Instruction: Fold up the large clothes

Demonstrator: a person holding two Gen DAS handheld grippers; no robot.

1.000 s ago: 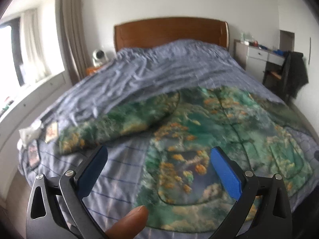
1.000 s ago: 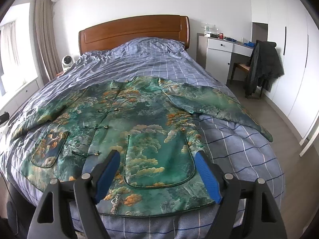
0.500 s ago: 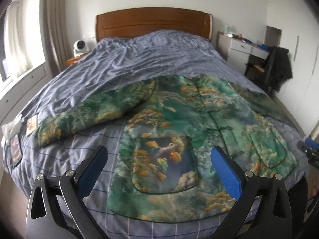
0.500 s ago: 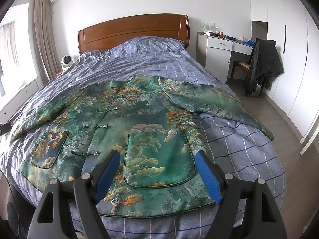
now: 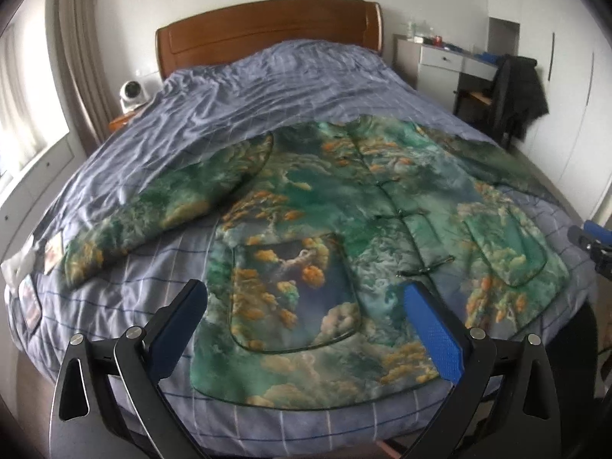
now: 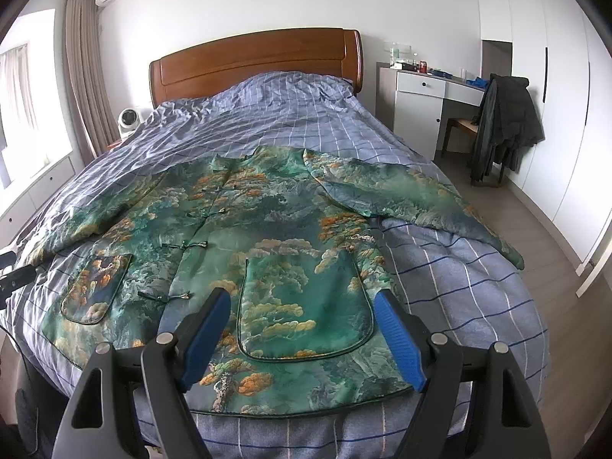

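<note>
A green jacket with orange cloud and tree print lies flat, front up, on the bed, both sleeves spread outward and its hem at the near edge. My left gripper hovers open above the jacket's left pocket, nothing between its blue pads. My right gripper hangs open above the right pocket, also empty. The right gripper's tip shows at the right edge of the left wrist view. Part of the left gripper shows at the left edge of the right wrist view.
The bed has a blue checked cover and a wooden headboard. A white desk and a chair with a dark coat stand at the right. Small packets lie on the bed's left edge. A white fan sits beside the headboard.
The left gripper's view has swung right, from the left sleeve to the jacket's left pocket and hem. A fingertip seen earlier is out of view. The right gripper has stayed still.
</note>
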